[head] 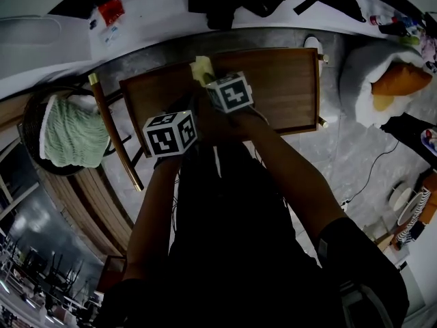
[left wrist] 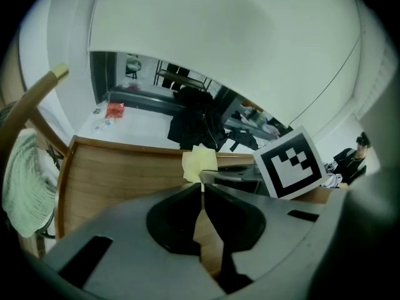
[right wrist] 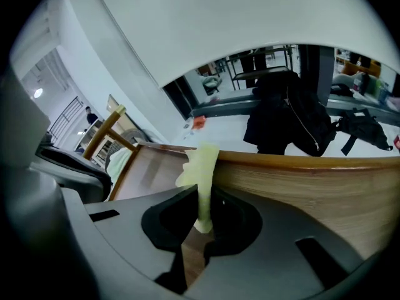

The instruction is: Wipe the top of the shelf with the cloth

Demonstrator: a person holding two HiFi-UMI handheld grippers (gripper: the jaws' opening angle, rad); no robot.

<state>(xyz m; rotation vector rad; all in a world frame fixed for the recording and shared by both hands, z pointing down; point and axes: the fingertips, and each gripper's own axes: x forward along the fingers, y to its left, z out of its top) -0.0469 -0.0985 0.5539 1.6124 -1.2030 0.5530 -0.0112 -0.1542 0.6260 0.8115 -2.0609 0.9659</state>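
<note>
Cloth [right wrist: 200,161] sits pinched, mostly hidden, in the right tool [right wrist: 201,195].

Two tools, the left tool [left wrist: 202,185] and right tool [right wrist: 201,194]; one cloth [right wrist: 201,162]; one shelf [head: 276,87]; one basket [head: 29,125].

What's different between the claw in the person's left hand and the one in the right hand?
The right claw is shut on the pale yellow cloth, which stands up between its jaws. The left claw is shut with nothing plainly gripped, and the cloth sits just past its tips. Both are over the brown wooden shelf top, close together.
</note>
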